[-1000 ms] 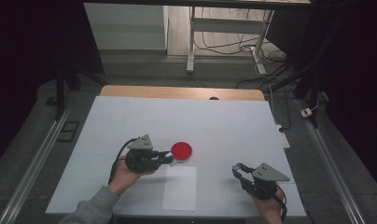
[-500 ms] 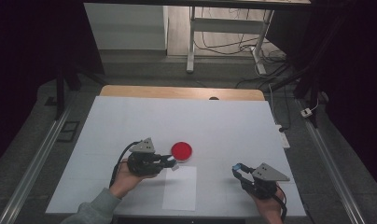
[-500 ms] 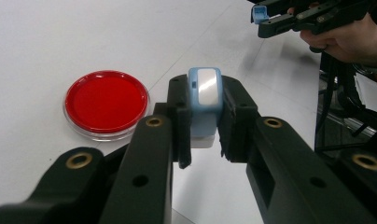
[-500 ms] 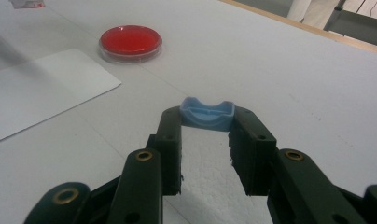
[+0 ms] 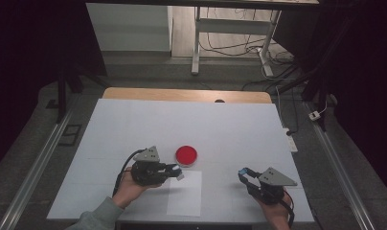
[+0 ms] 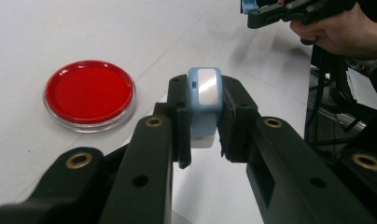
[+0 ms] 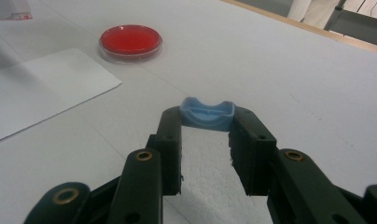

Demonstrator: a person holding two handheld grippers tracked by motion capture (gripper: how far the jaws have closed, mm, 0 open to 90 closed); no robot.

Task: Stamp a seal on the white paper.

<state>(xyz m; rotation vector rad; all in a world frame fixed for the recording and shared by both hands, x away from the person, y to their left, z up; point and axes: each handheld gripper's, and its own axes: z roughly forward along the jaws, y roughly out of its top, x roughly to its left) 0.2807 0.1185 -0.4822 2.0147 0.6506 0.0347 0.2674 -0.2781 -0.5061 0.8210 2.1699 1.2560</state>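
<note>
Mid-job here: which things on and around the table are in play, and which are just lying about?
In play:
- left hand-held gripper, shut on small blue-and-white piece
- right hand-held gripper, shut on blue cap
- probably red dish and white sheet

Lying about:
- power strip
- floor cables

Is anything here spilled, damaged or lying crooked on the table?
Nothing stands out. The red dish sits flat and closed, with no spill around it. The white paper sheet lies flat. The left gripper and the right gripper each hold a small blue piece.
</note>
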